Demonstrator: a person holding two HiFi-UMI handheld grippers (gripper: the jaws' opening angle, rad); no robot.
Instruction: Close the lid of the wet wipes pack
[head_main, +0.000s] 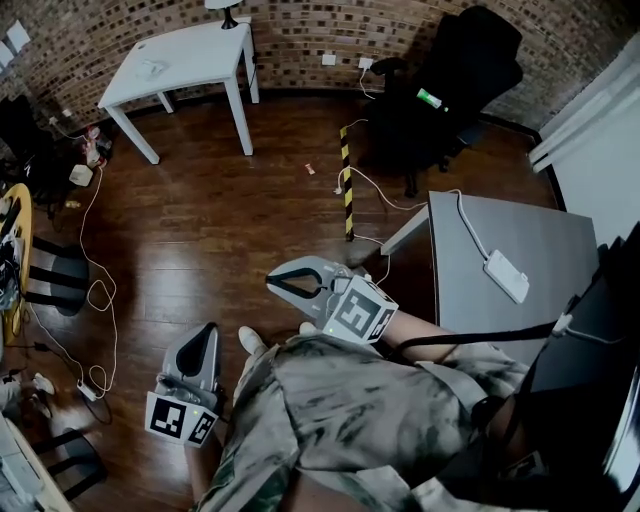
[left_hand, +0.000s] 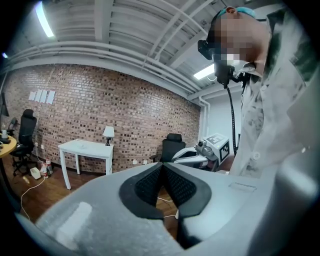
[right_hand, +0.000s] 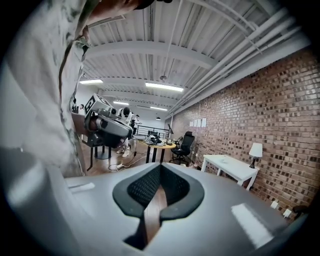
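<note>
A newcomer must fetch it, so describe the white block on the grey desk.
At the right of the wooden floor, near the black office chair, stands a grey desk. On its top lies a flat white oblong block with a white cable running from it. That cable aside, it is the only thing showing on the grey top.

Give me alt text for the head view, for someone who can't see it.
Seen from a person's head, looking down: the left gripper and the right gripper, both shut and empty, held low over a wooden floor. A grey table stands at right; no wipes pack shows.
</note>
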